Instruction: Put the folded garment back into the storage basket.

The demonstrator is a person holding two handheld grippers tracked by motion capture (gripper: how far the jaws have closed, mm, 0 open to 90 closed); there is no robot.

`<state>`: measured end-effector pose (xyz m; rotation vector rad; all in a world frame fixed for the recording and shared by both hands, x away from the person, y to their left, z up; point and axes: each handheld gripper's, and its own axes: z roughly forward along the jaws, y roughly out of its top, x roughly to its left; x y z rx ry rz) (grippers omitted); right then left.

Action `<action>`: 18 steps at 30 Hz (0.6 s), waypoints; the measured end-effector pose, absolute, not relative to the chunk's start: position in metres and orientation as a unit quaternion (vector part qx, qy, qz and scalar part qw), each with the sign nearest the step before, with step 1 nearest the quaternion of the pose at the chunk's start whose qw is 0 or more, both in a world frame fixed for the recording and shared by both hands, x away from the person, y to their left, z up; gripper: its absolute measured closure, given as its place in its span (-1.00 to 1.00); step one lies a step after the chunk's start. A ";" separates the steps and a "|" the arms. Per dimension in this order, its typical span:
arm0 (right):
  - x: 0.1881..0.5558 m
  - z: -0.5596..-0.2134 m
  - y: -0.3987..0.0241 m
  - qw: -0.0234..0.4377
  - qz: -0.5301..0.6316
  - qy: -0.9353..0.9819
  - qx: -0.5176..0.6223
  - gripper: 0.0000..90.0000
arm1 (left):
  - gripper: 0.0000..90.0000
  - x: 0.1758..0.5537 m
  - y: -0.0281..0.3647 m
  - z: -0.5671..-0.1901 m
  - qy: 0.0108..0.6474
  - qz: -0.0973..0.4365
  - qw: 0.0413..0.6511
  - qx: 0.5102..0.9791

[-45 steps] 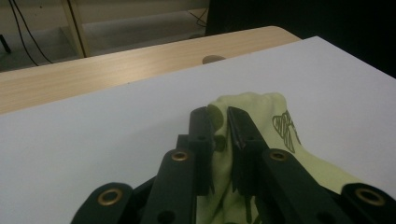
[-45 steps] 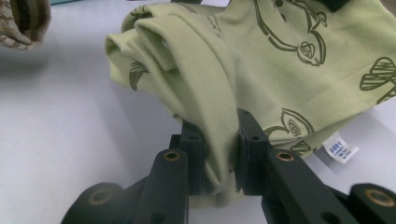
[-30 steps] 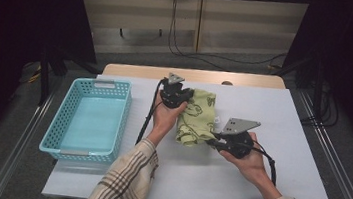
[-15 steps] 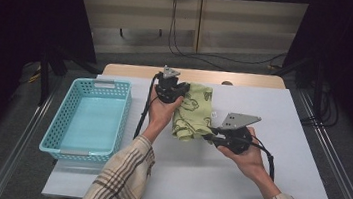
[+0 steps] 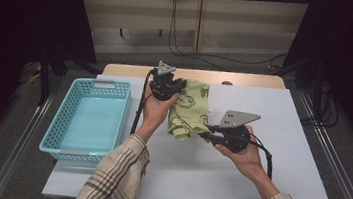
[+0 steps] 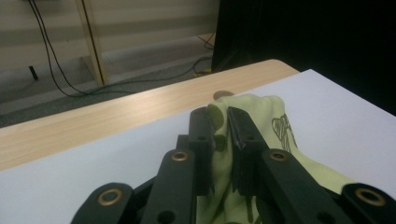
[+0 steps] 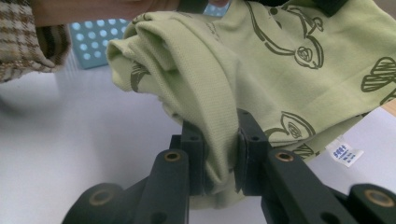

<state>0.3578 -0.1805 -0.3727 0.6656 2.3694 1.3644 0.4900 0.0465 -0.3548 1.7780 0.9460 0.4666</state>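
Observation:
A light green cloth point(image 5: 189, 108) with dark printed drawings hangs bunched between my two grippers above the white table point(image 5: 255, 189). My left gripper point(image 5: 182, 83) is shut on its far edge; in the left gripper view the green cloth point(image 6: 261, 116) sits pinched between the black jaws of the left gripper point(image 6: 223, 122). My right gripper point(image 5: 204, 132) is shut on the cloth's near edge. The right gripper view has a thick fold of the cloth point(image 7: 219, 93) clamped in the right gripper point(image 7: 219, 154), with a small white label point(image 7: 344, 153) hanging from it.
A light blue plastic basket point(image 5: 58, 126) stands with nothing in it on the left part of the table. A wooden strip point(image 5: 247, 80) runs along the table's far edge. Dark curtains flank the table, and cables run across the floor behind it.
Both grippers have risen a little and lifted the cloth off the table. The cloth has gathered into a tighter bunch between them.

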 end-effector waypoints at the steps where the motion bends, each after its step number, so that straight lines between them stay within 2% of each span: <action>1: 0.357 -0.372 -0.179 0.163 0.480 0.830 0.234 0.71 | 0.80 0.488 0.048 -0.353 0.389 0.196 0.513 0.739; 18: 0.355 -0.357 -0.155 0.157 0.496 0.828 0.210 0.72 | 0.80 0.480 0.077 -0.340 0.394 0.204 0.520 0.730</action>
